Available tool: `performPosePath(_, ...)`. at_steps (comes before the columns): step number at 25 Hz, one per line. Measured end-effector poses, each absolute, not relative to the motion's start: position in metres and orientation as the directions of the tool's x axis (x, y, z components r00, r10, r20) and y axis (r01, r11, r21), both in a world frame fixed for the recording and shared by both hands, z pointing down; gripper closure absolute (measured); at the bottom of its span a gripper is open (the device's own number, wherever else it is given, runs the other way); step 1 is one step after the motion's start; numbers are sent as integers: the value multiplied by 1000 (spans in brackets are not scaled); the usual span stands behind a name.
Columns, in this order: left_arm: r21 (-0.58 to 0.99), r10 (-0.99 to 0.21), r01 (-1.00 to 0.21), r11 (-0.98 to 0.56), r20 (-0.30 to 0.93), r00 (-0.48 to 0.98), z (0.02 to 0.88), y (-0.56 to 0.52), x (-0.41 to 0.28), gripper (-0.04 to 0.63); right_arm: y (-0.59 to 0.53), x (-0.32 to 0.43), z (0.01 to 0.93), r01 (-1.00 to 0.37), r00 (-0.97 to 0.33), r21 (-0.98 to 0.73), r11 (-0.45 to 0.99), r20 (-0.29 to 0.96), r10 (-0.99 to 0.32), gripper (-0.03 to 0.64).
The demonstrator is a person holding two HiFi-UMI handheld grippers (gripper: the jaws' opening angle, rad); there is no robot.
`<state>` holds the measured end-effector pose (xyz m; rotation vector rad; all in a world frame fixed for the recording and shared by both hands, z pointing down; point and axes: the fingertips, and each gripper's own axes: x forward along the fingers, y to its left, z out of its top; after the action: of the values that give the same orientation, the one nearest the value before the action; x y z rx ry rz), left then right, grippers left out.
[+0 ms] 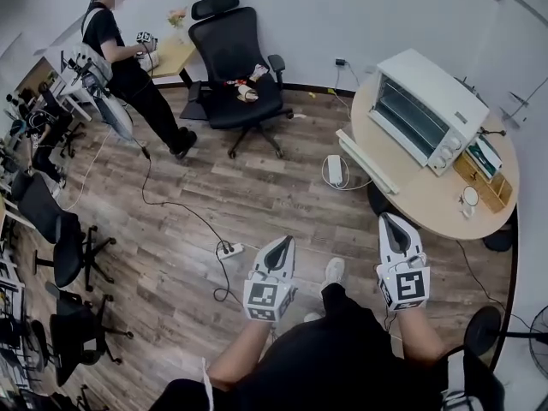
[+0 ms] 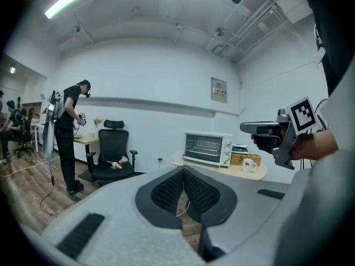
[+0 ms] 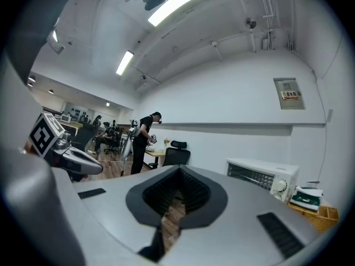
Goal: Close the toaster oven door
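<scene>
A white toaster oven (image 1: pixel 424 110) stands on a round wooden table (image 1: pixel 419 199) at the right. Its glass door looks upright, flat against the oven's front. The oven also shows in the left gripper view (image 2: pixel 208 147) and in the right gripper view (image 3: pixel 260 175), far off in both. My left gripper (image 1: pixel 282 243) and right gripper (image 1: pixel 390 222) hang close to my body over the wooden floor, well short of the table. Both have their jaws together with nothing between them. The jaw tips meet in each gripper's own view: left gripper (image 2: pixel 183 172), right gripper (image 3: pixel 178 170).
A mug (image 1: pixel 469 197) and a wicker basket (image 1: pixel 485 183) sit on the table beside the oven. A black office chair (image 1: pixel 235 58) and a standing person (image 1: pixel 120 58) are at the back. A power strip (image 1: pixel 229 249) with cables lies on the floor. A fan (image 1: pixel 535 336) stands at the right.
</scene>
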<state>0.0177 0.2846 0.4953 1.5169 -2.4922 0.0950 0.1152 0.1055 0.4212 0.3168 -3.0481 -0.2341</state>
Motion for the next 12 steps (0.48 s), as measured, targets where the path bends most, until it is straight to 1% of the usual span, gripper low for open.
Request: performPosePath(12, 58, -881, -902, 427, 250, -401, 497, 182, -61, 588, 21, 41, 425, -207, -974, 126, 970, 71, -217, 618)
